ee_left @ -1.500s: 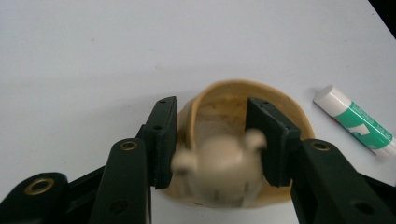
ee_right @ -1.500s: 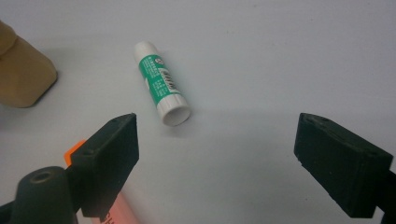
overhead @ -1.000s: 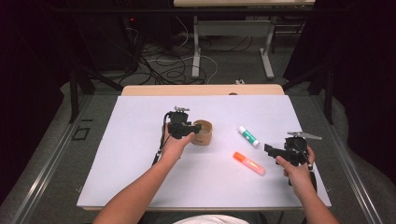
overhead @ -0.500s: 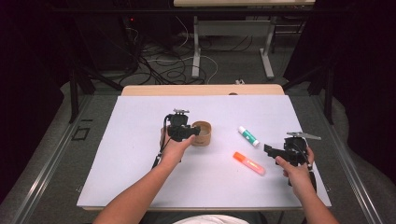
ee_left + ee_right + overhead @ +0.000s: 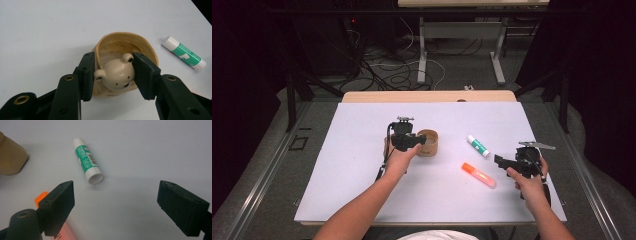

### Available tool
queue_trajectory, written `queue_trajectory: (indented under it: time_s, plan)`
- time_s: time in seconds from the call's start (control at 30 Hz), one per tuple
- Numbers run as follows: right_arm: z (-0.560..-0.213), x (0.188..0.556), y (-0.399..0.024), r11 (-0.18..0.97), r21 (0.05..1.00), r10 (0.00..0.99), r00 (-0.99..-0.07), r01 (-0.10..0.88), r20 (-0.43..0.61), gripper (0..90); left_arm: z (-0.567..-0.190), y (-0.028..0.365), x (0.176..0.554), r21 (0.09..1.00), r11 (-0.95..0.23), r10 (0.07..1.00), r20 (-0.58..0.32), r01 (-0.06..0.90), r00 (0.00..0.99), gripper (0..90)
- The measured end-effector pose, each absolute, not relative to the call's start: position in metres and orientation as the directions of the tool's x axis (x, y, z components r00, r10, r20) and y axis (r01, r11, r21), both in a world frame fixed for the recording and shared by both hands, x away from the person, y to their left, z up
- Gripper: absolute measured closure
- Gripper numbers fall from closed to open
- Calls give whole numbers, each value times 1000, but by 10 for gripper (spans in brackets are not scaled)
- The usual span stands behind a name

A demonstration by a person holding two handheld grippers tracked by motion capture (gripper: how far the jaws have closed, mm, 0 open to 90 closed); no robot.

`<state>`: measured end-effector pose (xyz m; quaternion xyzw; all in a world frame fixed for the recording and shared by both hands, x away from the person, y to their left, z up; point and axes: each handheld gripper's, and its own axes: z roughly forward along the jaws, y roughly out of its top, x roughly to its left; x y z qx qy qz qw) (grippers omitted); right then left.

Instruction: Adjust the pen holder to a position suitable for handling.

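left gripper (image 5: 113,75): clamped on the bear face on the near wall of the cup (image 5: 127,46), one pad on each ear
cup: upright, mid-table on the white sheet (image 5: 362,165)
right gripper (image 5: 116,202): jaws wide, nothing held, above the sheet near the glue stick (image 5: 87,161) and orange marker (image 5: 61,230)
tip: keep the cup steady and level, then feed the pens straight down into it
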<state>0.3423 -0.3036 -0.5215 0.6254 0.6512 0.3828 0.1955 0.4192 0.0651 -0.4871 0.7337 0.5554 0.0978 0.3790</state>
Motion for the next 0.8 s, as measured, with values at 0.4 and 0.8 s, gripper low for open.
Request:
queue_trajectory:
  time_s: [0.4, 0.8]
  plan:
    - [-521, 342, -303, -65, 748, 966, -147, 661, 214, 142, -477, 84, 411, 686, -71, 871, -311, 725, 381, 485]
    - [-519, 341, -303, -65, 751, 964, -152, 657, 217, 147, -472, 108, 402, 705, -54, 850, -339, 707, 403, 436]
